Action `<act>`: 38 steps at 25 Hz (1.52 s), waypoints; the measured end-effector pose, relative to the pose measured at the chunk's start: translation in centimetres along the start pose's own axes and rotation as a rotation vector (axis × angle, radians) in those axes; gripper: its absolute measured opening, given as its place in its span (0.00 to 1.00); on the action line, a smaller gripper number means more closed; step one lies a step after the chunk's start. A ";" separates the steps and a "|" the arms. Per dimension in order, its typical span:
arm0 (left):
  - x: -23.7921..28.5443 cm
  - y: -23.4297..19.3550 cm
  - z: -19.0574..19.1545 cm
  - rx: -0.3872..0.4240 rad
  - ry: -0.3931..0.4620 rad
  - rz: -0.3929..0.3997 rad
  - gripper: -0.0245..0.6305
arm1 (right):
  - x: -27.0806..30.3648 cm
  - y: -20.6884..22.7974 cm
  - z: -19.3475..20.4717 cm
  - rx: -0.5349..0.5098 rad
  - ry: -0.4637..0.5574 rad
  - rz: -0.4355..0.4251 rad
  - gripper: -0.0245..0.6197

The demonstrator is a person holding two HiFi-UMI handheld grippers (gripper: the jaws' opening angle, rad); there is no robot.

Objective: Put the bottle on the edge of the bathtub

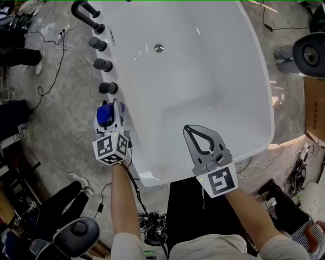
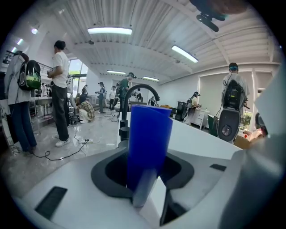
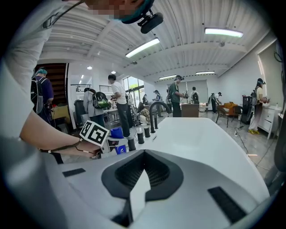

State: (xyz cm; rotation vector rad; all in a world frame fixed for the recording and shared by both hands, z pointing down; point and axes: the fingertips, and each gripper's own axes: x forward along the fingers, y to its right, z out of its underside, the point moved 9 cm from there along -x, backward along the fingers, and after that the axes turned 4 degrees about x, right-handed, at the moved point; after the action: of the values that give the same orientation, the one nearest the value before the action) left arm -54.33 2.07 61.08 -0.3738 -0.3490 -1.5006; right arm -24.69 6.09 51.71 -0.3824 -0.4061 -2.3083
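The blue bottle (image 1: 104,115) is upright at the left rim of the white bathtub (image 1: 203,71), just in front of the nearest black knob (image 1: 108,88). My left gripper (image 1: 109,108) is shut on it. In the left gripper view the bottle (image 2: 149,143) fills the space between the jaws. Whether its base touches the rim is hidden. My right gripper (image 1: 188,128) hovers over the tub's near end, shut with nothing in it, and its dark pads (image 3: 129,172) meet. From there I also see the bottle (image 3: 117,133) beside the left gripper's marker cube (image 3: 94,133).
A row of black knobs (image 1: 102,64) and a curved black spout (image 1: 84,9) line the tub's left rim. The drain (image 1: 159,48) lies at the far end. Cables (image 1: 56,61) trail over the grey floor, a cardboard box (image 1: 315,109) stands at the right, and people stand around.
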 end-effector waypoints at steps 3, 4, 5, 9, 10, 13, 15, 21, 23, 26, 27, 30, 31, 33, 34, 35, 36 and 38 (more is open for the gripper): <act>-0.1 0.1 0.2 -0.037 0.008 -0.029 0.28 | 0.3 -0.1 0.0 0.002 0.007 0.000 0.05; -0.2 0.1 0.2 -0.052 0.008 -0.036 0.28 | 0.4 -0.2 -0.1 0.004 0.014 -0.001 0.05; -0.2 0.1 0.2 -0.066 0.006 -0.042 0.28 | 0.5 -0.3 -0.2 0.006 0.019 -0.003 0.05; -0.3 0.3 0.4 -0.103 -0.001 -0.052 0.28 | 0.4 -0.7 -0.1 0.000 0.012 -0.016 0.05; -0.3 0.3 0.4 -0.104 -0.001 -0.055 0.28 | 0.4 -0.7 -0.1 -0.003 0.007 -0.018 0.05; -0.3 0.2 0.3 -0.115 0.001 -0.044 0.28 | 0.4 -0.7 -0.3 0.000 0.008 -0.023 0.05; -0.3 0.3 0.4 -0.124 0.008 -0.010 0.35 | 0.3 -0.5 -0.3 0.008 0.010 -0.029 0.05; -0.7 0.9 1.2 -0.087 -0.011 0.007 0.48 | 0.0 -0.3 -0.1 -0.001 0.007 -0.033 0.05; -1.0 0.9 1.5 -0.085 -0.008 -0.006 0.50 | -0.2 -0.3 -0.1 -0.003 0.007 -0.035 0.05; -1.5 0.8 1.8 -0.089 -0.011 -0.018 0.50 | -0.4 -0.3 0.0 -0.006 0.008 -0.034 0.05; -1.7 0.8 1.9 -0.091 -0.013 -0.022 0.50 | -0.5 -0.3 0.0 -0.007 0.008 -0.034 0.05; -2.4 0.7 2.2 -0.093 -0.021 -0.031 0.50 | -0.8 -0.6 0.0 -0.006 0.009 -0.038 0.05; -2.7 0.7 2.4 -0.094 -0.023 -0.034 0.50 | -0.8 -0.6 0.1 -0.008 0.006 -0.041 0.05; -3.2 0.8 2.6 -0.099 -0.028 -0.036 0.50 | -0.9 -0.7 0.1 -0.014 0.000 -0.048 0.05; -3.4 0.8 2.6 -0.099 -0.030 -0.036 0.50 | -0.9 -0.8 0.1 -0.015 0.001 -0.051 0.05; -3.6 0.9 2.7 -0.099 -0.033 -0.036 0.50 | -0.8 -0.9 0.0 -0.015 0.002 -0.054 0.05; -3.9 0.9 2.9 -0.098 -0.038 -0.037 0.50 | -0.8 -1.0 0.0 -0.017 0.001 -0.058 0.05; -4.4 0.9 3.2 -0.103 -0.047 -0.044 0.50 | -0.8 -1.3 0.0 -0.025 -0.004 -0.069 0.05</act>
State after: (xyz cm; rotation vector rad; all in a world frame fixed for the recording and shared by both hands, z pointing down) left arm -53.63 7.47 61.90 -0.4867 -0.3190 -1.5586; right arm -25.08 7.43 51.21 -0.3907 -0.3991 -2.3823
